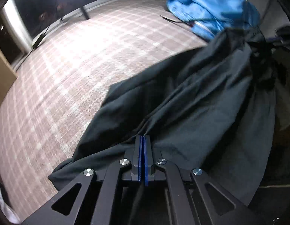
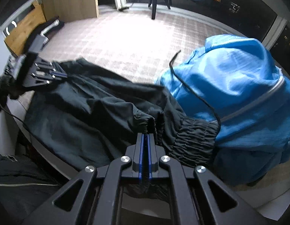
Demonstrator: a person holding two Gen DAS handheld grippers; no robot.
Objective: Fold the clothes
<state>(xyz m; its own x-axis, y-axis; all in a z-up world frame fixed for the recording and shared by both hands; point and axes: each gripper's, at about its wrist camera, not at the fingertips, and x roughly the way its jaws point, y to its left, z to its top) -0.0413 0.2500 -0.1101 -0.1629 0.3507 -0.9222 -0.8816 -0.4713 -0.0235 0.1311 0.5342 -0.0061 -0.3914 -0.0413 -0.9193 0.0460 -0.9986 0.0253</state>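
Right wrist view shows the checked tablecloth (image 2: 126, 43) under everything. On it the blue jacket (image 2: 239, 97) lies heaped, untouched, and the black trousers (image 2: 92, 108) stretch from beside that jacket away to the left. They are held taut between both tools, probably to spread them flat before folding. The right gripper (image 2: 145, 137) has its jaws pressed together on the gathered elastic waistband (image 2: 190, 140), touching the jacket. The left gripper (image 1: 142, 139) is likewise clamped on the far hem, though blur hides which leg. No containers are visible.
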